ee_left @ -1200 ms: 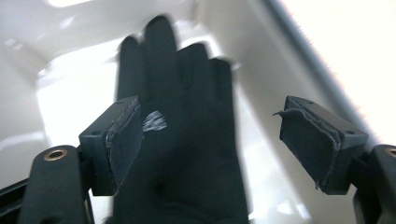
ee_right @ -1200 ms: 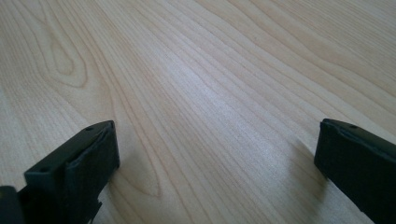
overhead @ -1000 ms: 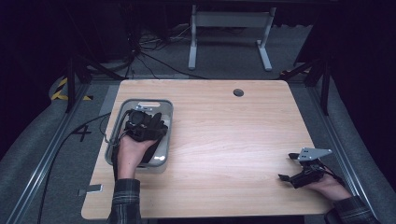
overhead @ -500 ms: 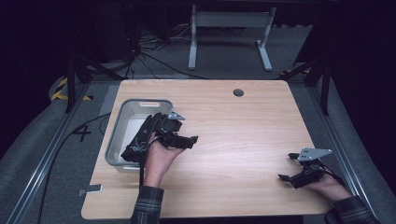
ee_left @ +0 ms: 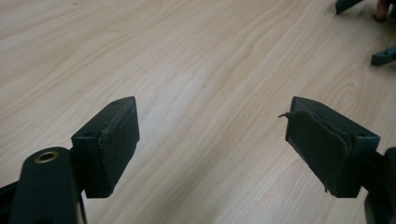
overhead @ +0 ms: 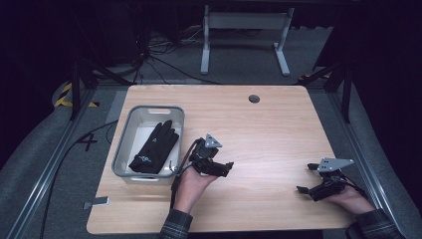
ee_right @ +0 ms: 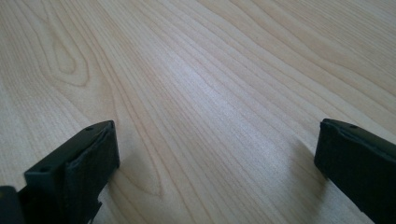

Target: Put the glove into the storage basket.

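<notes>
As the black glove (overhead: 154,147) is found lying flat inside the grey bin (overhead: 125,149) at the worktop's (overhead: 278,134) nine o'clock, placement is judged complete. The left claw (overhead: 225,168) is seen spread and empty beside the bin; the right claw (overhead: 304,179), likewise spread and empty, is seen at four o'clock. Nothing further is seen awaiting handling.

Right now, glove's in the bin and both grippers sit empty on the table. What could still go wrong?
1. The black glove lies slanted in the grey bin, one end near the front wall; a bump might tip it out.
2. The left gripper, open and empty, sits close to the bin's right wall and could knock it.
3. The right gripper rests near the table edge.
</notes>
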`<act>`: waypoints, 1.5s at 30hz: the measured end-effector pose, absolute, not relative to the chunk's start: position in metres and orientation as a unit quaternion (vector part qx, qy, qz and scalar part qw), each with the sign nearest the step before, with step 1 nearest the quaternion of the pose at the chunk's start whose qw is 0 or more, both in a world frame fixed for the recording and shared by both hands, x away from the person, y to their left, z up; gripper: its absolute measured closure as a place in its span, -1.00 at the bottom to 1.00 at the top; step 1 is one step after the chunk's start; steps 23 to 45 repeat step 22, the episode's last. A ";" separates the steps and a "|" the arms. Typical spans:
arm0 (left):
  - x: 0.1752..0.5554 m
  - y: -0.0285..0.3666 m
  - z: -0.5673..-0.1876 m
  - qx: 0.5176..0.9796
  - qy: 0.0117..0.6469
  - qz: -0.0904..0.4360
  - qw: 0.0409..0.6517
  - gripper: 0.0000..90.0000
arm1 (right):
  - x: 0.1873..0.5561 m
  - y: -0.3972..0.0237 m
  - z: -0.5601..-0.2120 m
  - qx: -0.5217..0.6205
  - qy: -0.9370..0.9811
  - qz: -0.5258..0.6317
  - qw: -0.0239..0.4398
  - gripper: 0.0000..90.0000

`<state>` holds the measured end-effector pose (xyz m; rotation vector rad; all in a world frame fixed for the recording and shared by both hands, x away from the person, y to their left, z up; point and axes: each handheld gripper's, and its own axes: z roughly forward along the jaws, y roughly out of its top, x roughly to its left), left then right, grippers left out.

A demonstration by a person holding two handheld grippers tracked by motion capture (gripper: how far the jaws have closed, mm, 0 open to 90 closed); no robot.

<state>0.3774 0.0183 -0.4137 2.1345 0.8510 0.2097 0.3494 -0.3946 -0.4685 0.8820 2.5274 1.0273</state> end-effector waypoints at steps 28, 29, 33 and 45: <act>0.352 -0.016 -0.459 0.888 0.286 0.072 0.352 -0.70 | 0.349 -0.394 -0.469 0.300 0.875 0.355 0.137 -0.99; 0.352 -0.016 -0.459 0.888 0.286 0.072 0.352 -0.70 | 0.349 -0.394 -0.469 0.300 0.875 0.355 0.137 -0.99; 0.352 -0.016 -0.459 0.888 0.286 0.072 0.352 -0.70 | 0.349 -0.394 -0.469 0.300 0.875 0.355 0.137 -0.99; 0.352 -0.016 -0.459 0.888 0.286 0.072 0.352 -0.70 | 0.349 -0.394 -0.469 0.300 0.875 0.355 0.137 -0.99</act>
